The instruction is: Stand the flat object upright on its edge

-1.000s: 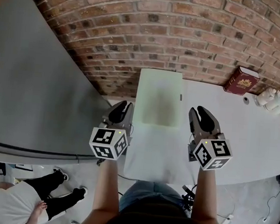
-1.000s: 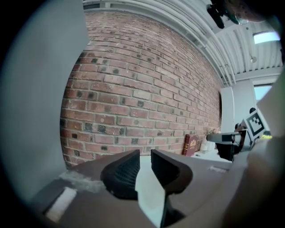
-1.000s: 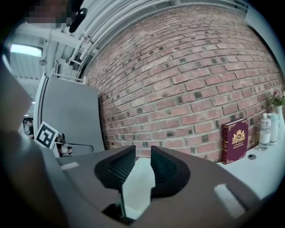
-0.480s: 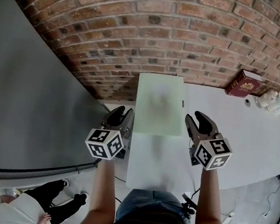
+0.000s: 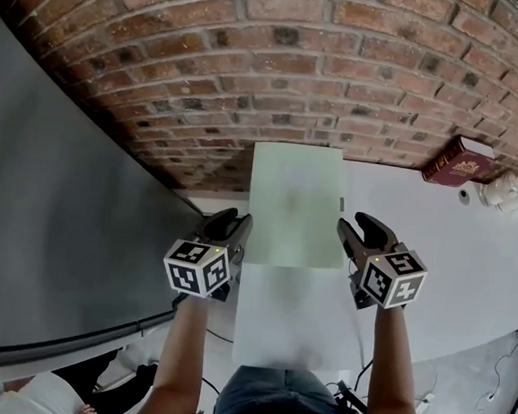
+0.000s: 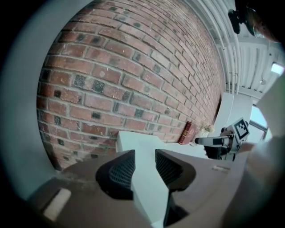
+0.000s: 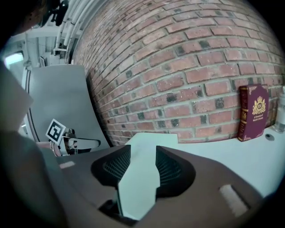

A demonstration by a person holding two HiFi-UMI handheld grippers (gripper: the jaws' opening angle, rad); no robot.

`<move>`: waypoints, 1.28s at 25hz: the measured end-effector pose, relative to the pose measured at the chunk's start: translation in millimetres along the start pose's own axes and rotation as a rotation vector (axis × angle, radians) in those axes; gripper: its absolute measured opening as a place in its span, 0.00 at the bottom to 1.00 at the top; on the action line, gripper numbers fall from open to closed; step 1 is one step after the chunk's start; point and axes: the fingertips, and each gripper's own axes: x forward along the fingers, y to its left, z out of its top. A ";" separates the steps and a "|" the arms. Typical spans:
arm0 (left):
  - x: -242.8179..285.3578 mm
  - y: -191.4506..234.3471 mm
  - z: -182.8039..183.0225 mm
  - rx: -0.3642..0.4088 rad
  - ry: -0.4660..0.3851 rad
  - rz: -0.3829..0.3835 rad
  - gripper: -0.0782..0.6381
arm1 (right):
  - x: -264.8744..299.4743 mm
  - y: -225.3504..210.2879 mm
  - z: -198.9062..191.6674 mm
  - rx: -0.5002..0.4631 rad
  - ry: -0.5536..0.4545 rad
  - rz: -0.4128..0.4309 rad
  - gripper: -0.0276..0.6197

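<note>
Table, white, against red brick wall

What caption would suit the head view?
Pale green board raised on white table, edges between jaws of left gripper and opening jaws of right gripper.

Board: pale green-white rectangular slab, plain faces, noticeable thickness at the edges. It looks to be lying flat on the worktop at the worktop's left end, not upright. Long axis runs away from the person, far short edge at the foot of the brick wall. At the near corners, its left side edge sits between the left gripper fingers and its right side edge between the right gripper fingers, which are opening. Can't tell if any pad presses on it.
</note>
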 end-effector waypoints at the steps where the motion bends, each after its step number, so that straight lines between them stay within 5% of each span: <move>1: 4.1 1.8 -3.1 -0.006 0.011 -0.003 0.30 | 5.6 -1.5 -4.6 0.007 0.018 0.008 0.32; 16: 55.5 31.0 -29.8 -0.161 0.164 -0.024 0.41 | 70.3 -48.5 -48.8 0.174 0.219 -0.004 0.39; 26: 75.2 36.1 -52.1 -0.226 0.296 -0.056 0.44 | 96.2 -61.4 -72.1 0.131 0.416 0.029 0.45; 32: 78.7 40.8 -62.5 -0.367 0.320 -0.091 0.45 | 101.2 -62.5 -75.9 0.127 0.474 0.070 0.45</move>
